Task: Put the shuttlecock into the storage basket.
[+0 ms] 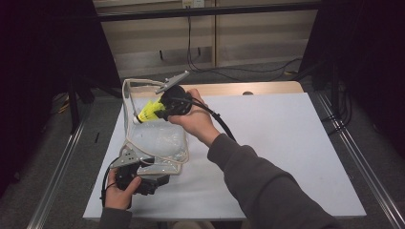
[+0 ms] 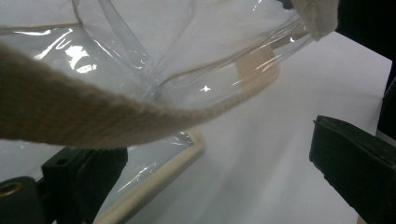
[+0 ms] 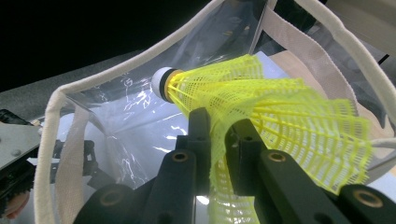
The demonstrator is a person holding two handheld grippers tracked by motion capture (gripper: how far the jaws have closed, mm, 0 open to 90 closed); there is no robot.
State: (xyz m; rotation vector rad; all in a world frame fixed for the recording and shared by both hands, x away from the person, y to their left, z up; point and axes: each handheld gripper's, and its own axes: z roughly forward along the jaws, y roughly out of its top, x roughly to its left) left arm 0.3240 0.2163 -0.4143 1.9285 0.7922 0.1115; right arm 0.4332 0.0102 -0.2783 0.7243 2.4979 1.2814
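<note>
Right gripper (image 1: 165, 106) is at the far left of the bench (image 1: 286, 143), over the far end of the clear bag (image 1: 157, 140). Its jaws are pinched narrow on the mesh skirt of a yellow shuttlecock (image 1: 149, 111). In the right gripper view the shuttlecock (image 3: 261, 107) points its white cork tip away from the jaws, toward the bag's open mouth; the cream-trimmed rim (image 3: 140, 51) arcs above and around it. The shuttlecock is held in the air at the mouth, not resting on the bench.

Left gripper (image 1: 155, 162) is at the near left of the bench, at the bag's near end, held by the left hand (image 1: 119, 188). In the left gripper view its jaws stand wide apart; the left jaw lies under the clear bag (image 2: 140, 46) near the cream-edged corner, the right jaw is clear of it over bare bench. A cream webbing handle (image 2: 84, 116) crosses close in front of the camera. Whether the left jaw touches the plastic: cannot tell.

Bag lies flat-ish on the bench, far end raised and open.
</note>
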